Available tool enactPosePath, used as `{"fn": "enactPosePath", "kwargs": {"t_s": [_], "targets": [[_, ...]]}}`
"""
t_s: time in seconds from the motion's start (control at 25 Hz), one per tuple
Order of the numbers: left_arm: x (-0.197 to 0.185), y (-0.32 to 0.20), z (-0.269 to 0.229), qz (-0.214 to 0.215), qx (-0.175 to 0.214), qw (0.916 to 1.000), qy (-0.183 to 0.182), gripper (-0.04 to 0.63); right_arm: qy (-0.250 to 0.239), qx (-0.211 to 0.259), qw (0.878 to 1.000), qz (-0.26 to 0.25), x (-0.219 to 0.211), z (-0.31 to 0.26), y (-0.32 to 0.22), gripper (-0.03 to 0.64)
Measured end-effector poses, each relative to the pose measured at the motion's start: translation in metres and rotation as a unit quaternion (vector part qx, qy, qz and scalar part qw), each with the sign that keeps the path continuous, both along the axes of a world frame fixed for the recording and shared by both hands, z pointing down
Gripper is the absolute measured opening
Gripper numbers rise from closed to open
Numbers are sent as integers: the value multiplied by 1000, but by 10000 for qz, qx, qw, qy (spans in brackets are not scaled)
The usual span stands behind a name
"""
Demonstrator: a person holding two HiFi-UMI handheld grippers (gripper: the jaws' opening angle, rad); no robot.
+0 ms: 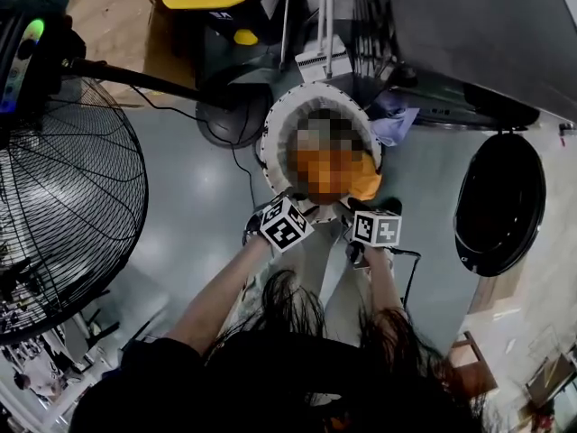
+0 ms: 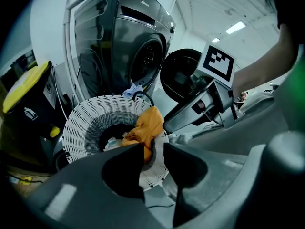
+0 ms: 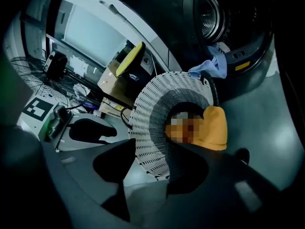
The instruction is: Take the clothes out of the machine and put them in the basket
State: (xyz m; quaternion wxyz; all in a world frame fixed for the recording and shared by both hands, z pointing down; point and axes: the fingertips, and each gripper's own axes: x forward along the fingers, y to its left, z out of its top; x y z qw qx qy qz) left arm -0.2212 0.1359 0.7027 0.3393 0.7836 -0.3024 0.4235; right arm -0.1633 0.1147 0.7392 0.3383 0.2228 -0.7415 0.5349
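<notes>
Your left gripper (image 2: 153,149) and right gripper (image 3: 151,149) are both spread and empty beside the basket (image 3: 152,109) at mid-frame. The orange shirt (image 3: 217,128) drapes over its rim, and a nudge could tip it out. A blue cloth (image 3: 212,66) waits by the machine (image 3: 228,13), upper right.

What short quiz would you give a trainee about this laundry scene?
1. True or false: the washer door stands open.
2. What colour is the garment draped at the near side of the white basket? A green, B orange, C red.
3. Fill in: the jaws of the left gripper and the right gripper are both ____, with nothing held between them.

Key: 1 true; 2 B; 3 apart.
</notes>
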Motion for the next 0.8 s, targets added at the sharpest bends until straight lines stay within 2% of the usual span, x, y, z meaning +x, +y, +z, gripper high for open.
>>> {"fn": "enactPosePath", "kwargs": {"t_s": [0.4, 0.8], "targets": [[14, -29, -20, -83, 305, 9994, 149, 126, -357, 396, 9963, 671, 15, -20, -33, 228], [43, -59, -35, -115, 471, 9987, 128, 126, -562, 615, 9853, 1488, 68, -30, -86, 229]]}}
